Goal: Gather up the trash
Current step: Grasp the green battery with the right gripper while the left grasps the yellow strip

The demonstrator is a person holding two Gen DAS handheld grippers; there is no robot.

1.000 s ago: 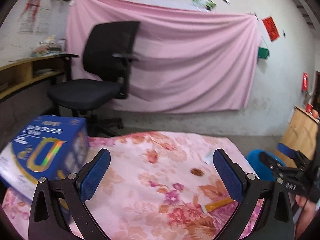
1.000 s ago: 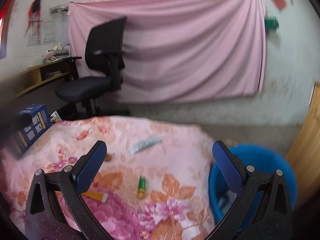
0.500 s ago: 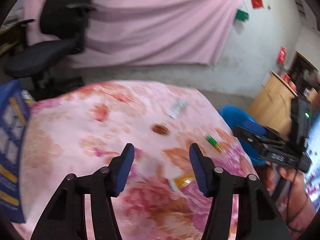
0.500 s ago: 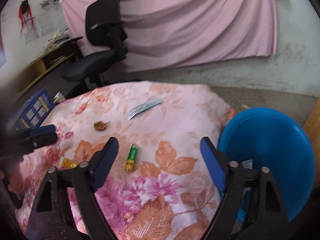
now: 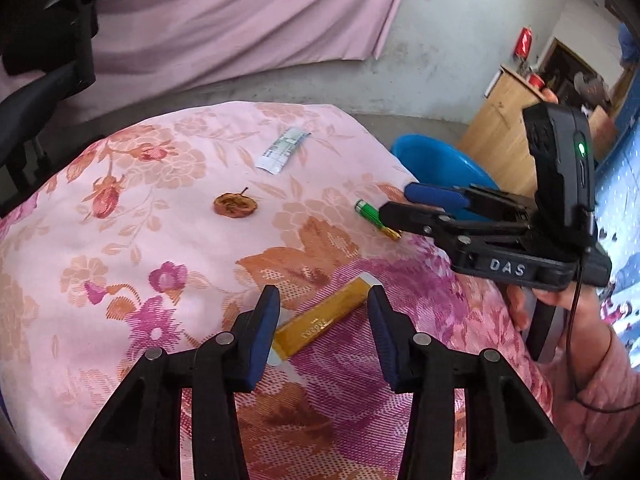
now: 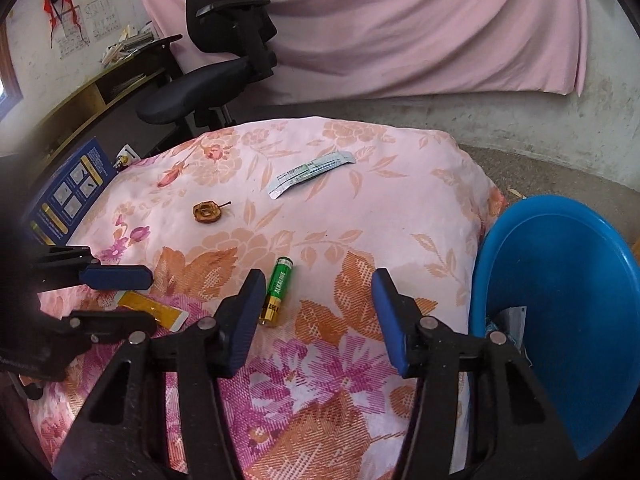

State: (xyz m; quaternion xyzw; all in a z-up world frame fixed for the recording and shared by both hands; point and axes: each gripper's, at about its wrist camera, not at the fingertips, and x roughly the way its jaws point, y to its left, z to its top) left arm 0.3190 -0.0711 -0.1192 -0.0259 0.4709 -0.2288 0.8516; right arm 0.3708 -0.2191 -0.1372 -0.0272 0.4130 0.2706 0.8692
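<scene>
Trash lies on a floral pink cloth (image 5: pixel 132 240). My left gripper (image 5: pixel 322 306) is open, low over an orange sachet (image 5: pixel 320 322) that lies between its blue pads without touching them. My right gripper (image 6: pixel 318 286) is open just right of a green battery (image 6: pixel 277 290), which rests beside its left pad (image 6: pixel 244 320). Farther back lie a brown dried fruit slice (image 6: pixel 207 212) and a white paper strip (image 6: pixel 312 170). In the left wrist view the right gripper (image 5: pixel 408 202) comes in from the right beside the battery (image 5: pixel 374 218). A blue bin (image 6: pixel 560 304) stands at the cloth's right edge.
A black office chair (image 6: pixel 224 60) stands behind the table before a pink curtain (image 6: pixel 400 28). A blue box (image 6: pixel 68 196) sits at the cloth's left edge. A wooden cabinet (image 5: pixel 504 136) is beyond the bin. A hand in a pink sleeve (image 5: pixel 576 356) holds the right gripper.
Both grippers have tilted down and moved in toward the cloth. The left one has narrowed and come over the orange sachet; the right one has come alongside the battery.
</scene>
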